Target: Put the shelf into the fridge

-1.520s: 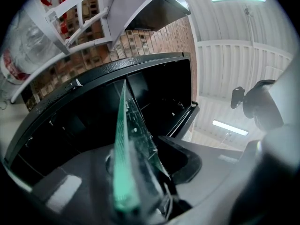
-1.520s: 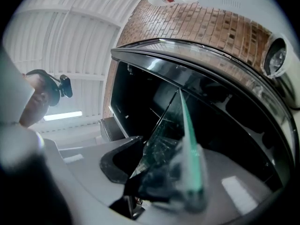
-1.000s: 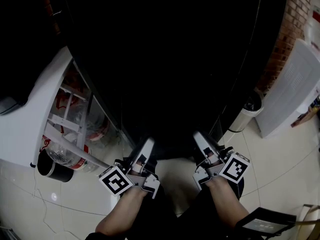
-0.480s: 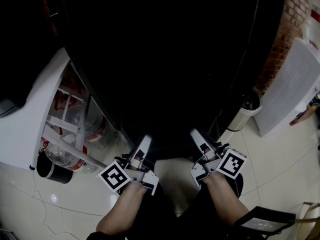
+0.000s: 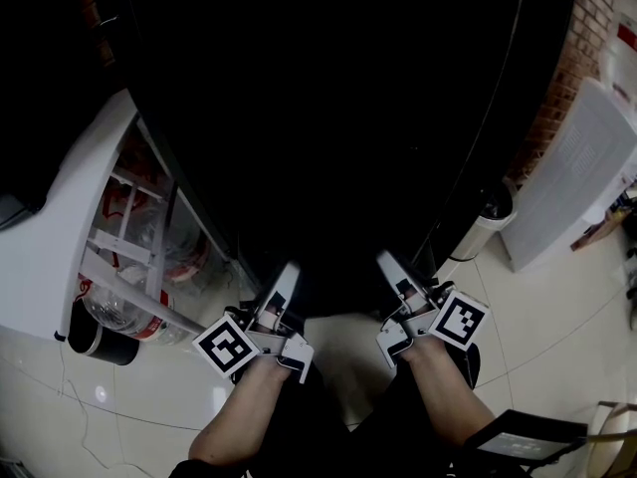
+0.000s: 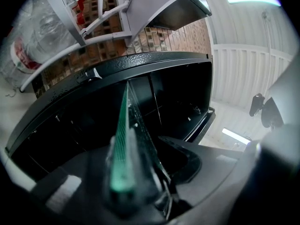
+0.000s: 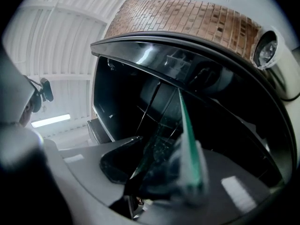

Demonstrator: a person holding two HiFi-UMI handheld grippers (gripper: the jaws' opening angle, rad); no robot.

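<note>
Green-edged glass shows only in the two gripper views. The glass shelf (image 6: 125,111) stands edge-on between the jaws of the left gripper (image 6: 125,168), which pinch its rim and have just eased a touch wider with the pane still between them. The right gripper (image 7: 190,172) clamps the pane's other side the same way. From the head view we cannot make the shelf out against the black fridge (image 5: 328,118). We see only the two claws side by side and apart, at the lower front edge of its opening.

That view does give us the room. The white fridge door (image 5: 50,247) stands swung out at the left with bottles (image 5: 124,312) in its racks. Pale tiled floor (image 5: 557,307) lies below, and a brick wall (image 5: 582,48) rises at the right.

The shelf spans from one claw to the other. Each gripped side edge runs straight away from the jaws into the dark cavity.
</note>
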